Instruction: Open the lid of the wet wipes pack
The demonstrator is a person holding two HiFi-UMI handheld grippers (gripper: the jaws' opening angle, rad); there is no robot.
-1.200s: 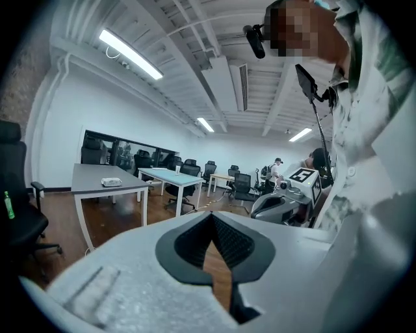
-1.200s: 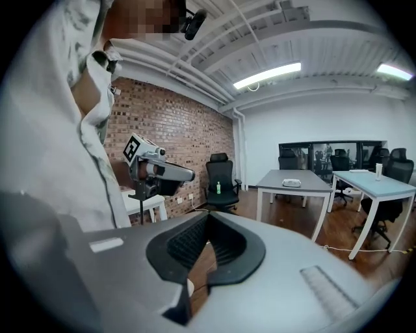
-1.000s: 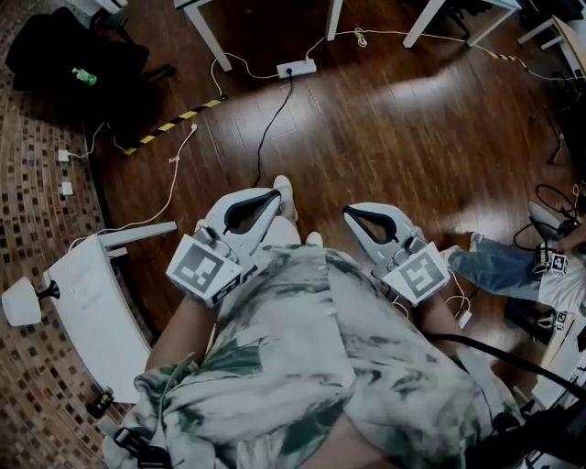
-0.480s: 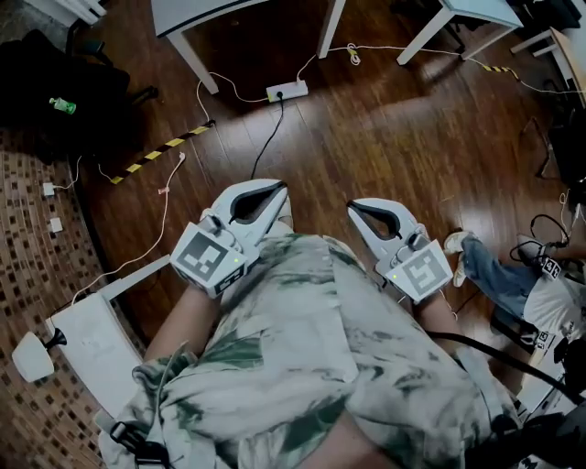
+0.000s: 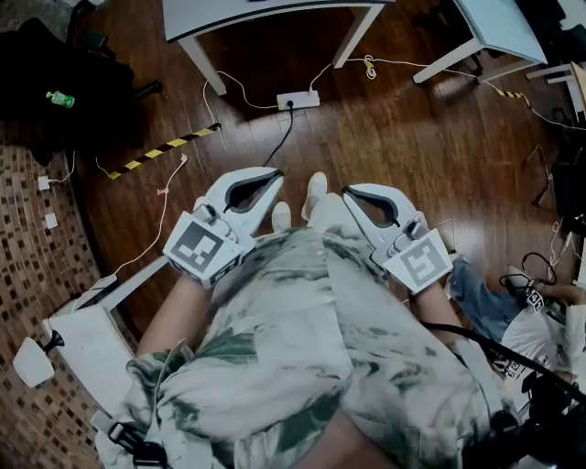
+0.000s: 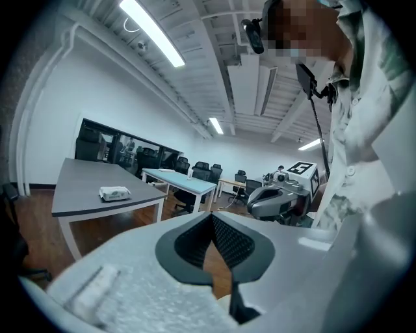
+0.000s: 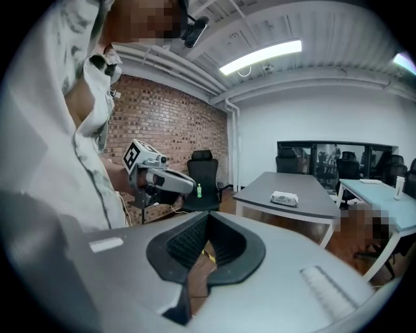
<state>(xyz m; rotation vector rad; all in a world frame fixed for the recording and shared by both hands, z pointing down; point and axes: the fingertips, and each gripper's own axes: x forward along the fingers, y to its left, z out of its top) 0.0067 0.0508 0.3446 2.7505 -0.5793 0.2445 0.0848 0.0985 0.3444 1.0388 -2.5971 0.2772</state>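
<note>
Nearer the worktop (image 5: 211, 18) than a second ago — more of it now in the head view. Left claw (image 5: 275, 176) and right claw (image 5: 348, 192) both pressed together, empty. Wet wipes pack (image 6: 114, 192) lying on that worktop, well apart — approach only, opening not yet begun.
</note>
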